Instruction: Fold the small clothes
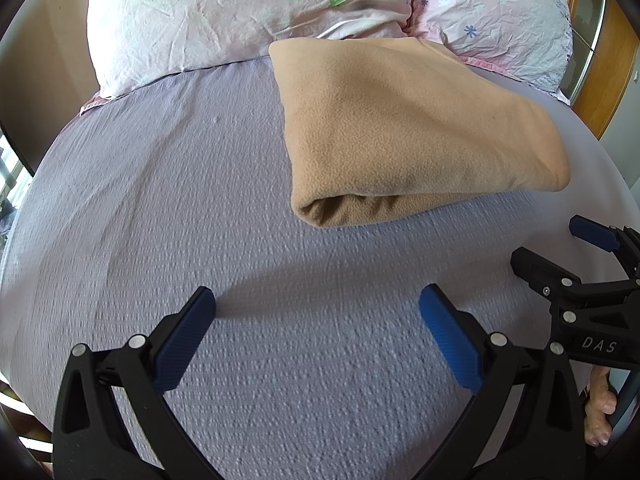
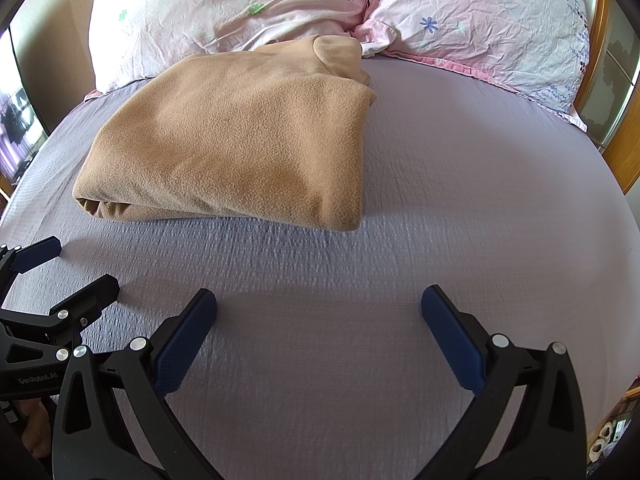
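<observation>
In the left wrist view, the left claw (image 1: 318,306) gapes wide and empty low in the frame, while the tan fleece garment (image 1: 416,132) lies folded at upper right on the bed (image 1: 160,200). In the right wrist view, the right claw (image 2: 319,306) is equally wide and empty, the garment at upper left; a tidy finish likely calls for squaring its loose near edge without dragging the layers.

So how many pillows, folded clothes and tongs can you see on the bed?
Pillows: 2, one floral white and one pink
Folded tan fleece: 1
Tongs: 2, left tongs and right tongs, both open
Total: 5
</observation>
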The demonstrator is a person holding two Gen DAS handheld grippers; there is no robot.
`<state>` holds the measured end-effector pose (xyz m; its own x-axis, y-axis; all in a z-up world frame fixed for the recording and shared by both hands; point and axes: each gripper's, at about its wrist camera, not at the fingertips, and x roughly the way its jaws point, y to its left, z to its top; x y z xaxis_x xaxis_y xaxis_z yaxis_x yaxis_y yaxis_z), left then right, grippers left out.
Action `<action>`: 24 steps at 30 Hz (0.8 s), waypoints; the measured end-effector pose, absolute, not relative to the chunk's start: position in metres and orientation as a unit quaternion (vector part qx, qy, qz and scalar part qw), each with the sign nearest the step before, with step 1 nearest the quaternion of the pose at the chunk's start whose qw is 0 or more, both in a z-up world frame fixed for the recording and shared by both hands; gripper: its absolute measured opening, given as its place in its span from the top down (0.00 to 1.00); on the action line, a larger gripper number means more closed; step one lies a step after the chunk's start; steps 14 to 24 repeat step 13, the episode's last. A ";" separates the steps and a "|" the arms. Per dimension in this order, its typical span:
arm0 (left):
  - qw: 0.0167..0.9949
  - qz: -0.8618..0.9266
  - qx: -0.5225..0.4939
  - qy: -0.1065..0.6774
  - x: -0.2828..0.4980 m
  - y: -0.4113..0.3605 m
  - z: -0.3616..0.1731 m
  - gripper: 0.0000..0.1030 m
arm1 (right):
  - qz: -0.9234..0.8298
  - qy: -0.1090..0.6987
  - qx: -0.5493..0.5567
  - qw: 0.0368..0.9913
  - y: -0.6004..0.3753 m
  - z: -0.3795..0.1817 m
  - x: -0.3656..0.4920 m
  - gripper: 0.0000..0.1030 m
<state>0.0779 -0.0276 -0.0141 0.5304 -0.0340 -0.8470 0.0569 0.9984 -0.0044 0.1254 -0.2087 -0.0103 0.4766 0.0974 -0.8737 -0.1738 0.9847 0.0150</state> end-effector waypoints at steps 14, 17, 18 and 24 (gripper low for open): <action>0.876 -0.025 0.012 0.482 0.077 -0.028 -0.014 0.02 | 0.079 0.505 -0.038 0.859 -0.209 -0.011 0.126 0.01; 0.876 -0.025 0.012 0.482 0.077 -0.028 -0.014 0.02 | 0.079 0.505 -0.038 0.859 -0.209 -0.011 0.126 0.01; 0.876 -0.025 0.012 0.482 0.077 -0.028 -0.014 0.02 | 0.079 0.505 -0.038 0.859 -0.209 -0.011 0.126 0.01; 0.876 -0.025 0.012 0.482 0.077 -0.028 -0.014 0.02 | 0.079 0.505 -0.038 0.859 -0.209 -0.011 0.126 0.01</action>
